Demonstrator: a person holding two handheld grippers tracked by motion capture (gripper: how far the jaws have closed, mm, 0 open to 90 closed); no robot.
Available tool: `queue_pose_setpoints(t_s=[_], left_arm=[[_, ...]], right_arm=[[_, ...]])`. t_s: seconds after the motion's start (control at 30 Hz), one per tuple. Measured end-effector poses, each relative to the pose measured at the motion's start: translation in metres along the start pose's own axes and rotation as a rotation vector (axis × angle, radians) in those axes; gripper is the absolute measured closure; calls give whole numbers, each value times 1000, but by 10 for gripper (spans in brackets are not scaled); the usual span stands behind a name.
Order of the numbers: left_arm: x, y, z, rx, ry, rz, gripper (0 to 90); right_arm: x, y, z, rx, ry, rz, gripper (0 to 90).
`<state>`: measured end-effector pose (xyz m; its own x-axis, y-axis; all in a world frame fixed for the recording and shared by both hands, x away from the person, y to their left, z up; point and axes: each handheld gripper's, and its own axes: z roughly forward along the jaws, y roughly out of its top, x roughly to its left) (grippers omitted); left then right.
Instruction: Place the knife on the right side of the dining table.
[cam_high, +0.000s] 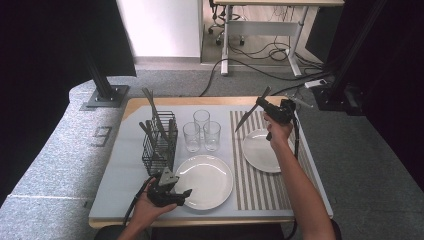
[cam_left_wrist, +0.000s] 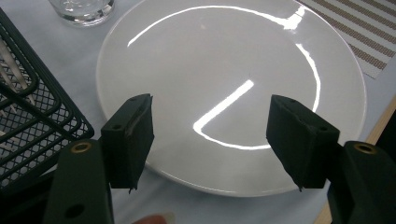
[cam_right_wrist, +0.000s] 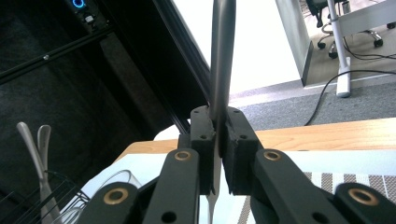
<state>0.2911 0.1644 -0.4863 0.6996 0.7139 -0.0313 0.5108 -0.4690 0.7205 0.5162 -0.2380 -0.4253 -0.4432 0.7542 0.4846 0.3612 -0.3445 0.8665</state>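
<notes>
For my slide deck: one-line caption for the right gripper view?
Right gripper clamped on a knife, above the striped placemat.

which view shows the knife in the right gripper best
The high view: the whole knife shows, held in the right hand-held gripper above the striped mat. The right gripper view gives just a stretch of it clamped between the jaws.

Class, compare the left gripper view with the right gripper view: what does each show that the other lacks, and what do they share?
Left gripper view alone: the near white plate under the left gripper, whose jaws stand open around nothing.

Right gripper view alone: the right gripper shut on a knife, with grey floor and a desk leg behind.

Shared: the black wire basket, the striped mat and a glass.
</notes>
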Motion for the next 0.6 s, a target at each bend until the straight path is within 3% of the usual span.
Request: queue_pose_setpoints(t_s=[0.6], left_arm=[[0, 0, 0, -2, -3, 2, 322]], right_arm=[[-13, -5, 17, 8, -43, -2, 837]])
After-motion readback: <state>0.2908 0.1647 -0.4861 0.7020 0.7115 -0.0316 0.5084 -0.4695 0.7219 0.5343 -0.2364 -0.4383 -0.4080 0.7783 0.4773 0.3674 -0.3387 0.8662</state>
